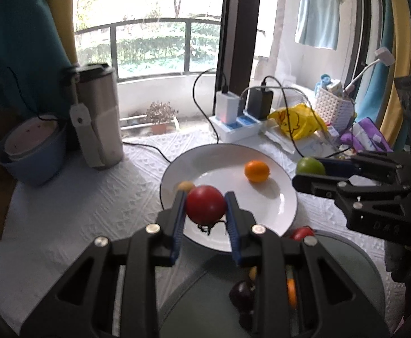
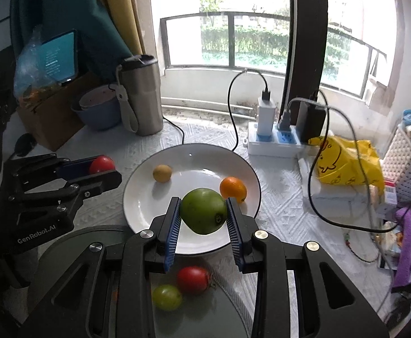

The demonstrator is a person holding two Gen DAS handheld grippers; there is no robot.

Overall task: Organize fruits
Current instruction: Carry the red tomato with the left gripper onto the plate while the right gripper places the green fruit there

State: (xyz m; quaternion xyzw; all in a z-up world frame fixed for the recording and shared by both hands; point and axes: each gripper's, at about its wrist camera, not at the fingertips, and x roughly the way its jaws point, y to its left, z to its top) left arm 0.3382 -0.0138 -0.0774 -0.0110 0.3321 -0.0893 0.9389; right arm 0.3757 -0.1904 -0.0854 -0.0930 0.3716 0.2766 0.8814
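- Two hand-held grippers hover over a white plate (image 2: 137,197) on a tabletop (image 1: 64,197) covered with a pale textured cloth, each carrying one fruit.
- Left hand-held gripper (image 1: 205,205) is clamped on a red tomato (image 1: 205,204), its blue pads pressed against both sides; the fruit hangs above the plate's near rim.
- Right hand-held gripper (image 2: 204,211) is clamped on a green fruit (image 2: 204,210), likewise squeezed between blue pads and held above the plate's near half.
- On the plate lie an orange (image 2: 232,189), close behind the green fruit toward the right rim, and a small yellow-brown fruit (image 2: 162,173) toward the left, the two well apart.
- Nearer the cameras sits a dark grey-green dish (image 2: 222,309), just beside the plate; in it a second red tomato (image 2: 193,279) and a small green fruit (image 2: 166,297) rest touching.
- From the left wrist view the same dish also shows a dark purple fruit (image 1: 242,295), partly hidden behind the gripper's frame.
- Behind the plate stand a steel tumbler (image 2: 142,98) with a strap, a blue bowl (image 2: 98,112) beside it, a white power strip (image 2: 273,142) with chargers plugged in, and a yellow bag (image 2: 346,163).
- A window with a railing fills the background.
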